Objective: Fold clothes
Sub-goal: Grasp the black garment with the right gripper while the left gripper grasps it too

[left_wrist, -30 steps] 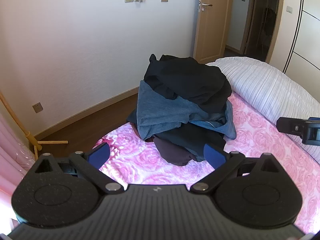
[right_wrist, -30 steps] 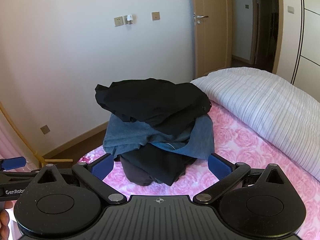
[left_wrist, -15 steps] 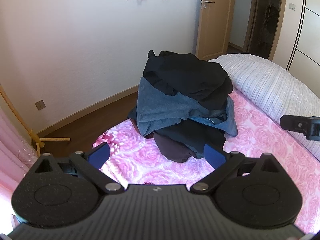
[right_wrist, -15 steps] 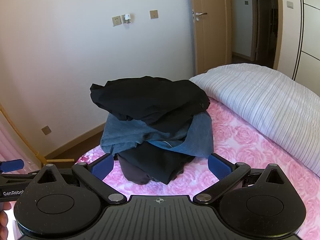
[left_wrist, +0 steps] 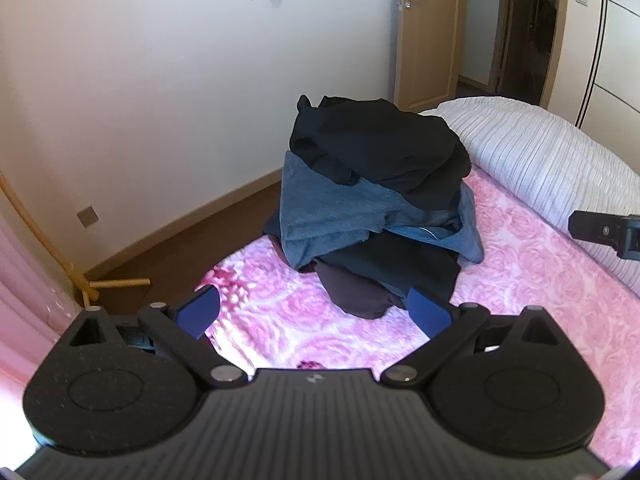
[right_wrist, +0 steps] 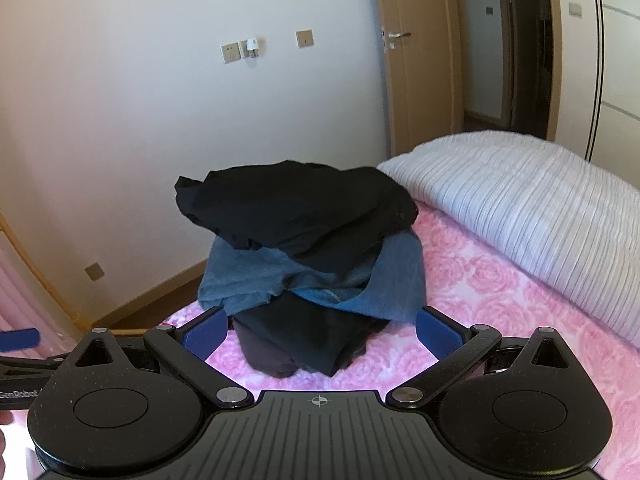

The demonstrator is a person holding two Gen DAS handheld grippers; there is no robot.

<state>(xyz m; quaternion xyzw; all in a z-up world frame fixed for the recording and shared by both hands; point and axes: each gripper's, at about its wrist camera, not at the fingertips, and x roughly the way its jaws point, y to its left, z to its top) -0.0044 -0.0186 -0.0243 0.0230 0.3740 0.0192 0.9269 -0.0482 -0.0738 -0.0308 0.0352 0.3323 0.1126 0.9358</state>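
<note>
Right black gripper (left_wrist: 606,234) cut off by right frame edge; fingertips out of view. Lowest dark garments (right_wrist: 304,344) in clothes pile mostly covered by blue-grey garment (right_wrist: 280,276); count indeterminate. White striped pillow (right_wrist: 540,216) cropped right.

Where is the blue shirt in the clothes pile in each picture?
Left wrist view: the blue shirt is near the middle, under the black top garment, above the open left gripper.
Right wrist view: the blue shirt is centre-left, sandwiched in the pile, just above the open right gripper.
Shared landmark: the striped white pillow lies to the right of the pile in both.
</note>
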